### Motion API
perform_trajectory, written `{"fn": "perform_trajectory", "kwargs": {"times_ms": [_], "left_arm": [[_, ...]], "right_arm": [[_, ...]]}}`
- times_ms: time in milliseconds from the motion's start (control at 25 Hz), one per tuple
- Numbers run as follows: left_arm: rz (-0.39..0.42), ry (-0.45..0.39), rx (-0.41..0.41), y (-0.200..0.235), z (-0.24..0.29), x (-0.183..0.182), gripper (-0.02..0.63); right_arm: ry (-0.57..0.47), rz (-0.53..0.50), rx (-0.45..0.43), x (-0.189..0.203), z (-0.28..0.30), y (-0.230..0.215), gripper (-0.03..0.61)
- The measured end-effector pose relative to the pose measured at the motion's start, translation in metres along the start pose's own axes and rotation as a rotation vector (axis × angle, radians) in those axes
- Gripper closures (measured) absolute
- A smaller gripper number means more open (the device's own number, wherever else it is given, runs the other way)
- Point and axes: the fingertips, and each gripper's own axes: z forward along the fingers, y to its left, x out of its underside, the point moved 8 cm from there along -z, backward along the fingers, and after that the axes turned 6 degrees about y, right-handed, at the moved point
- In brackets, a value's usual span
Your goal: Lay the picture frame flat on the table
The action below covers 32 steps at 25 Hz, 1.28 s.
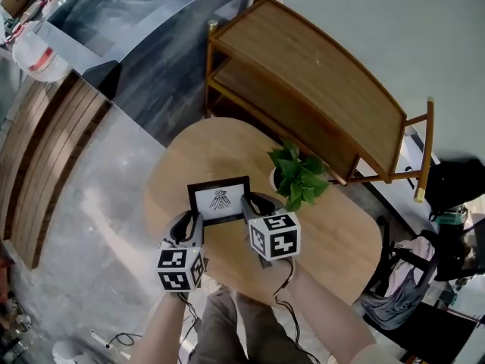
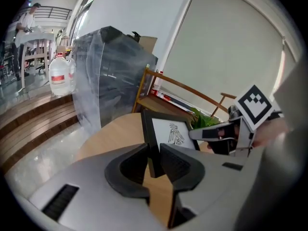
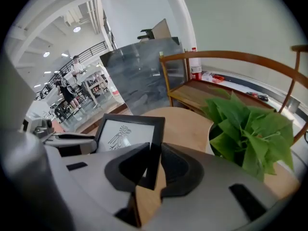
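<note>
A black picture frame (image 1: 219,200) with a bird drawing on white is held near upright over the round wooden table (image 1: 333,233), its face tipped up towards me. My left gripper (image 1: 195,220) is shut on its left edge, and my right gripper (image 1: 249,204) is shut on its right edge. In the left gripper view the jaws (image 2: 153,151) pinch the frame (image 2: 171,131) edge-on, with the right gripper (image 2: 226,134) beyond. The right gripper view has its jaws (image 3: 151,159) clamping the frame (image 3: 126,133). Whether the bottom edge touches the table is hidden.
A potted green plant (image 1: 298,174) stands on the table just right of the frame, close to my right gripper; it also fills the right side as the plant (image 3: 246,129). A wooden bench (image 1: 311,82) sits behind the table. A wrapped grey block (image 1: 144,21) lies at the back left.
</note>
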Motion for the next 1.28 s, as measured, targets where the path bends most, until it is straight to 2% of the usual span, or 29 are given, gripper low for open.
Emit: {"fn": "perform_trajectory", "kwargs": {"times_ms": [480, 680, 960, 1280], "left_arm": [[-0.048, 0.105, -0.011, 0.018, 0.058, 0.050, 0.535], [-0.071, 0.121, -0.005, 0.018, 0.067, 0.060, 0.540], [-0.185, 0.147, 0.001, 0.028, 0.081, 0.075, 0.540], [-0.174, 0.170, -0.017, 0.032, 0.086, 0.084, 0.540]], "right_arm": [[0.104, -0.024, 0.040, 0.040, 0.075, -0.022, 0.520], [0.119, -0.040, 0.061, 0.047, 0.085, -0.027, 0.520], [0.133, -0.106, 0.073, 0.053, 0.091, -0.024, 0.520], [0.145, -0.163, 0.076, 0.064, 0.091, -0.022, 0.508]]}}
